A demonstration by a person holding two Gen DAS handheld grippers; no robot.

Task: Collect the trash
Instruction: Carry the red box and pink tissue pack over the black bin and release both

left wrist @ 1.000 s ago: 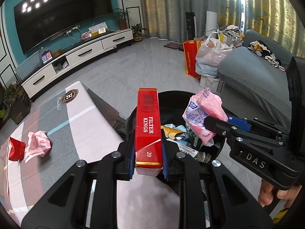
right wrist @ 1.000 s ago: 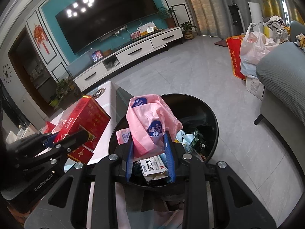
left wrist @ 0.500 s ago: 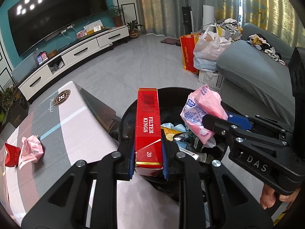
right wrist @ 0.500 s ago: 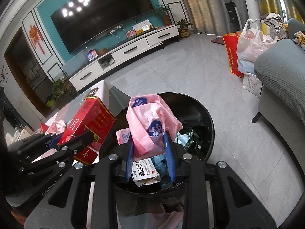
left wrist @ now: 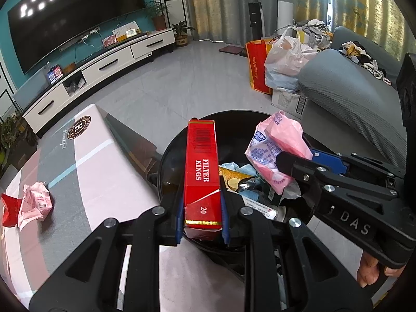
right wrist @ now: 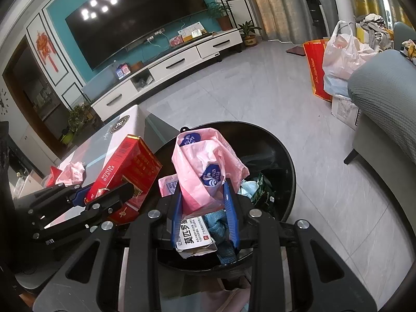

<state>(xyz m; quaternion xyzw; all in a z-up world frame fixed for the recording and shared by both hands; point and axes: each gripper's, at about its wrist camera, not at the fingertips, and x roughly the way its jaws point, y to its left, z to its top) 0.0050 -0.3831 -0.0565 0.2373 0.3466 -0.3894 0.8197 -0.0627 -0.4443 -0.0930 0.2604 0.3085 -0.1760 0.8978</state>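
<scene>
On the far left of the counter (left wrist: 85, 171) lay a crumpled pink wrapper (left wrist: 35, 204) touching a red scrap (left wrist: 9, 209), well apart from both hands. The left gripper (left wrist: 201, 217) had its fingers (left wrist: 179, 221) clamped on the near end of a red cigarette carton (left wrist: 201, 171), one blue pad against each narrow side. The carton's long axis ran straight away from the gripper, its barcode end pointing out over the near rim of the black trash bin (left wrist: 166, 161), its "20" end seated between the pads. To the right, the right gripper (right wrist: 205, 213) had its fingers (right wrist: 231, 215) pressed together on the lower part of a pink plastic bag (right wrist: 205, 171), which stood up loosely above the pads, directly over the bin's opening. The bin stood on the floor, just beside the counter's edge. Inside it lay mixed rubbish: a white medicine box (right wrist: 195, 239) with printed characters, blue crumpled material, a dark green packet and gold-coloured packaging (left wrist: 234, 175).
</scene>
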